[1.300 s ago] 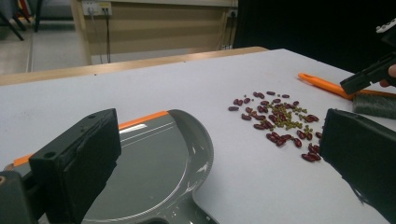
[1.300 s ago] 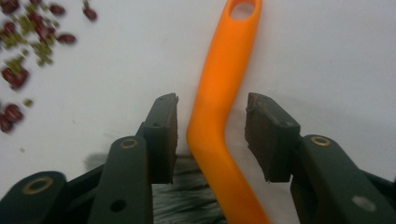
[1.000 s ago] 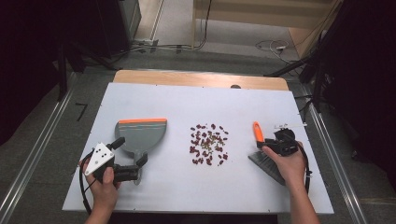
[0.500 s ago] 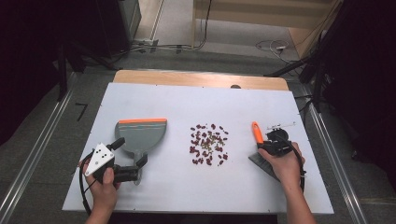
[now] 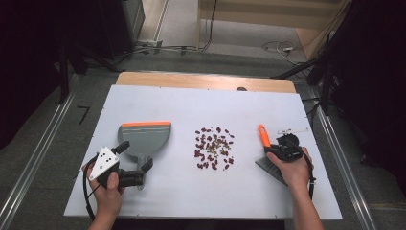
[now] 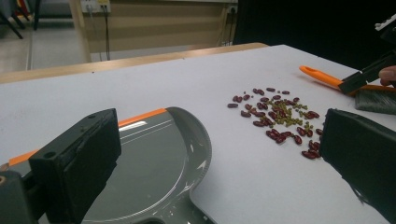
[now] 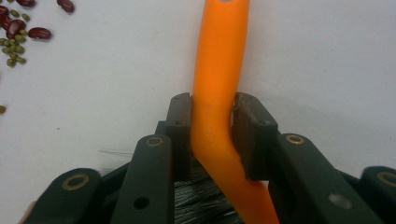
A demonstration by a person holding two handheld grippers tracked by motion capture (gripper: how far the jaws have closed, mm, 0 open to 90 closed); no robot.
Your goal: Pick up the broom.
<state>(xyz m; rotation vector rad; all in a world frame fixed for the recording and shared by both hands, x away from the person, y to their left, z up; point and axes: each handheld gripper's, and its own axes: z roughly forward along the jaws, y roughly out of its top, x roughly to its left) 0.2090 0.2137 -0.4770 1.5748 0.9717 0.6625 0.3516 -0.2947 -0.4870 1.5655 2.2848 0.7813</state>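
— So, how many tools lie on the white table [image 5: 201,103]?

— Two. One grey dustpan [image 5: 143,139] with an orange front strip sits at the left, and one hand brush [image 5: 266,149] with an orange handle lies at the right, its grey bristles toward the person.

— And between them?

— One loose scatter of beans [image 5: 213,147]: dark red kidney beans mixed with small green ones, too many and too small to count exactly.

— What about the two grippers?

— The right gripper [image 7: 212,135] has just been closing, and its two jaws now pinch the brush handle from both sides, right above the bristles. The left gripper [image 6: 219,154] stands with its jaws spread wide and nothing between the pads; it hovers over the dustpan's near end, by the handle, one jaw above the pan, the other toward the beans.

— Hands?

— Two, one on each gripper, at the near edge.
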